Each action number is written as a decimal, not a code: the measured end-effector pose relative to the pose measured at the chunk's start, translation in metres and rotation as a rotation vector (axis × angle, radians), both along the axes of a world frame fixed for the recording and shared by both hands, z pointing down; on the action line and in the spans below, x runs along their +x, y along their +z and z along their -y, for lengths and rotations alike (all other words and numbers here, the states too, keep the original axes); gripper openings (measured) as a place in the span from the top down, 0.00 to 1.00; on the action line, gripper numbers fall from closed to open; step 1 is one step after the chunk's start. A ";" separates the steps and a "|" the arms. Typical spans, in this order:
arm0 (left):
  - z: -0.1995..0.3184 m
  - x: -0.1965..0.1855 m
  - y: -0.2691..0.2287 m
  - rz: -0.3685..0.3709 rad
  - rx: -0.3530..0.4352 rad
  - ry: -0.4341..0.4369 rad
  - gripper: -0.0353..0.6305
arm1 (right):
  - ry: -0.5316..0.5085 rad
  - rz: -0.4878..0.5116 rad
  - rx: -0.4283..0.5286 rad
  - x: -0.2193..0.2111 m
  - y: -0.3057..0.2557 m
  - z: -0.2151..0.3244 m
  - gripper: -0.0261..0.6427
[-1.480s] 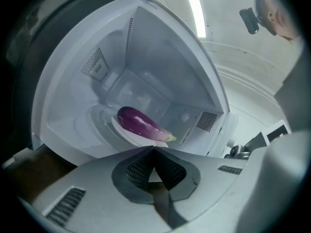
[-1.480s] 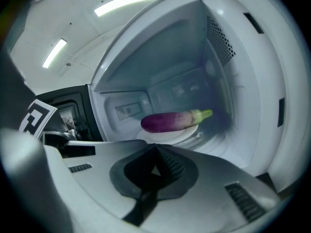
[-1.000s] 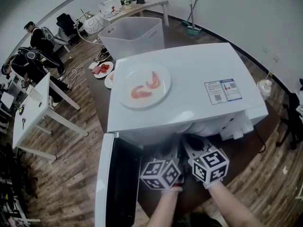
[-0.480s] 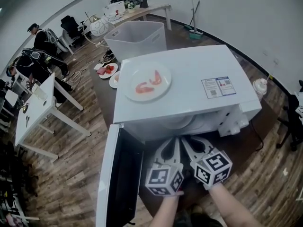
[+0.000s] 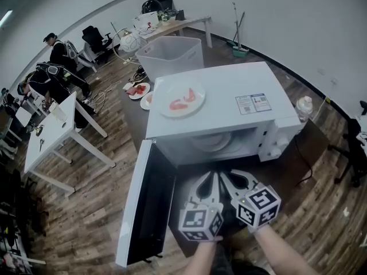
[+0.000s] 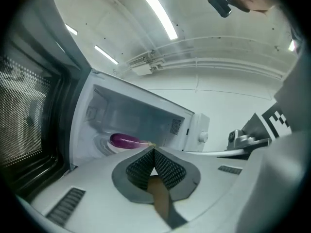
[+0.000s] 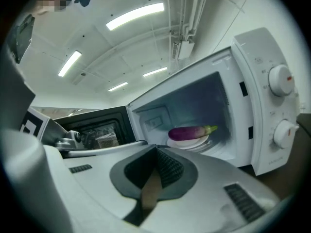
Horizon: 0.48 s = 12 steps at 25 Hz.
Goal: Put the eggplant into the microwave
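Fingers of the left gripper are pressed together tip to tip with nothing between them. Those of the right gripper are likewise closed and empty, so neither tool carries anything. Both grippers sit side by side at the near edge of the scene, just in front of the open cavity and apart from it. Largest item: the white microwave stands on a dark table, its cavity facing near. Its door is swung fully open to the left. On the roof of the oven, left of centre, rests a white dish with pink pieces of food, no part of the task. Inside the cavity a white plate lies on the oven floor. The eggplant lies on its side on that plate. In the right gripper view its purple body is to the left and its green stem end to the right, and it is wholly inside the cavity and clear of the door opening. Assessment: the placement named in the task appears complete. Nothing of it remains outstanding as far as these views show. The door is not closed, but the task sentence does not call for closing it.
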<state>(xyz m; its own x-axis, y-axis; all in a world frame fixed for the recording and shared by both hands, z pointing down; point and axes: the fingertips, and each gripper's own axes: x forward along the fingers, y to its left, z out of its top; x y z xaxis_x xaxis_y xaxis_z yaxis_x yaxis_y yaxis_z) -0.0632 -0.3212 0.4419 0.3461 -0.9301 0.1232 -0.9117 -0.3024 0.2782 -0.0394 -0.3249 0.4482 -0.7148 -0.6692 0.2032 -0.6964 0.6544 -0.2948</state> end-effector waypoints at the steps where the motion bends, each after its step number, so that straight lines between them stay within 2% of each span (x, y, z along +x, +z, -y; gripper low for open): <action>1: -0.005 0.001 -0.003 0.004 0.003 -0.001 0.95 | -0.003 0.001 0.000 0.001 -0.002 -0.005 0.96; 12: -0.056 0.006 -0.023 0.013 0.000 -0.017 0.95 | -0.055 0.016 -0.009 0.005 -0.020 -0.056 0.96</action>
<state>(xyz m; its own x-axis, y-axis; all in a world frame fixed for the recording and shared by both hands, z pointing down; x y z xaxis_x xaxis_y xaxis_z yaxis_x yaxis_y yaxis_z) -0.0572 -0.2649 0.4193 0.3289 -0.9358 0.1273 -0.9202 -0.2872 0.2660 -0.0348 -0.2692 0.4277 -0.7537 -0.6268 0.1975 -0.6545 0.6889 -0.3116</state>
